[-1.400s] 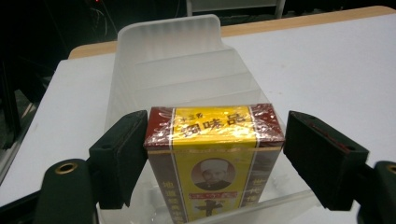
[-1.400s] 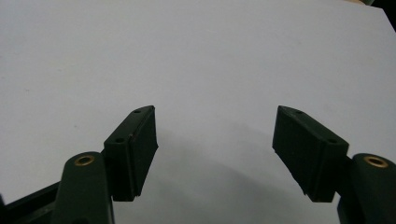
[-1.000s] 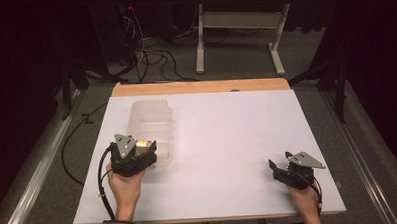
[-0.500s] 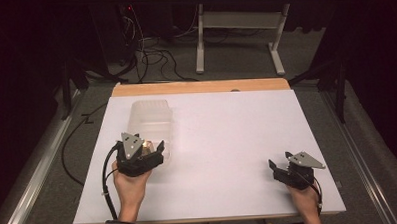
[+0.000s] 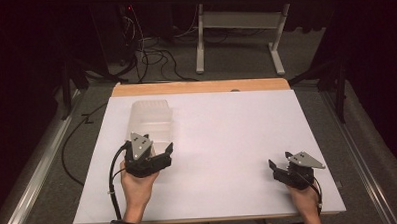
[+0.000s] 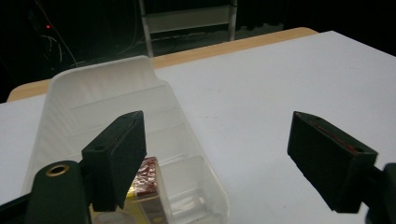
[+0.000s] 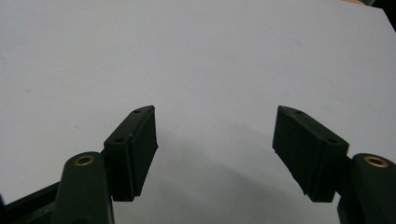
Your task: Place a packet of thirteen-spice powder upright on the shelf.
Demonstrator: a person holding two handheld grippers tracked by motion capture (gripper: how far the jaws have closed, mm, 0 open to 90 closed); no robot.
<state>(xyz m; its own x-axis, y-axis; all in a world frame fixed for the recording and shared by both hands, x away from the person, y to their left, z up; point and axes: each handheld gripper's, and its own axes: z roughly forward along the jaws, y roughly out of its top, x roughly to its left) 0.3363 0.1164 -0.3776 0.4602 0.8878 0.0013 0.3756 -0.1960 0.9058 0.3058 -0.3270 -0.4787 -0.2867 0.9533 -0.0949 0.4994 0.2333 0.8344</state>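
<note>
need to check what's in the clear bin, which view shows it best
The left gripper view: the clear bin sits close, with a red packet inside. The high view shows the bin small and hazy; the right gripper view faces the white tabletop.

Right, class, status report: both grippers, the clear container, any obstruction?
Left gripper open at clear container, one jaw over its rim. Right gripper open, idle over white table. No obstruction seen.

We see a white table point(image 5: 227, 141) with a wooden far edge, grey carpet point(image 5: 310, 63), a white desk frame point(image 5: 236, 25), tangled cables point(image 5: 149, 56), and dark surroundings.
</note>
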